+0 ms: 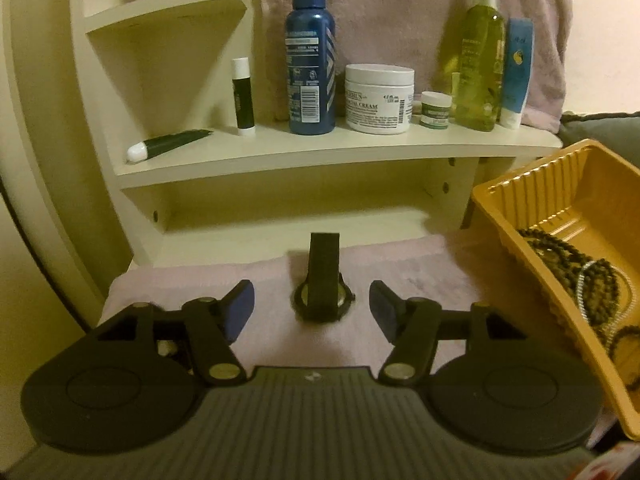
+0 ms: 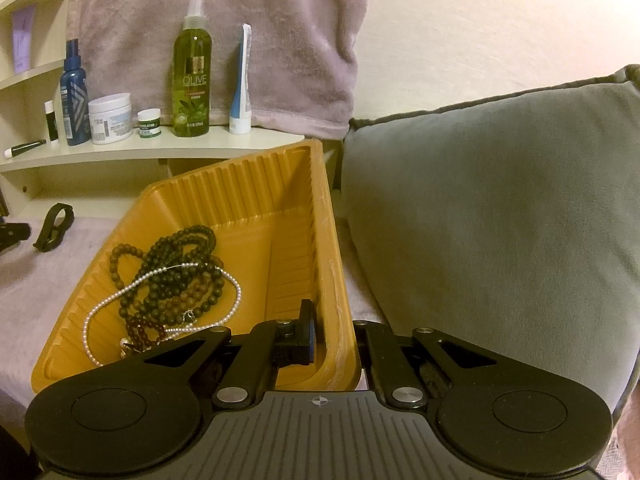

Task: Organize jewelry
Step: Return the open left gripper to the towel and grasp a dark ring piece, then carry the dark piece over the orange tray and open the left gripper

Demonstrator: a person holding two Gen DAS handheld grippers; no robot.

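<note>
Bead necklaces were already in the yellow tray – right gripper clamped on its rim, left gripper spread and empty around the watch on the towel's middle – still to bin.

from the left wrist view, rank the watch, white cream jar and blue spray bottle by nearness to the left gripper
1. watch: on the pink towel, between the open left gripper fingers.
2. white cream jar: on the shelf, right of centre.
3. blue spray bottle: beside the jar, left; too close to call.
</note>
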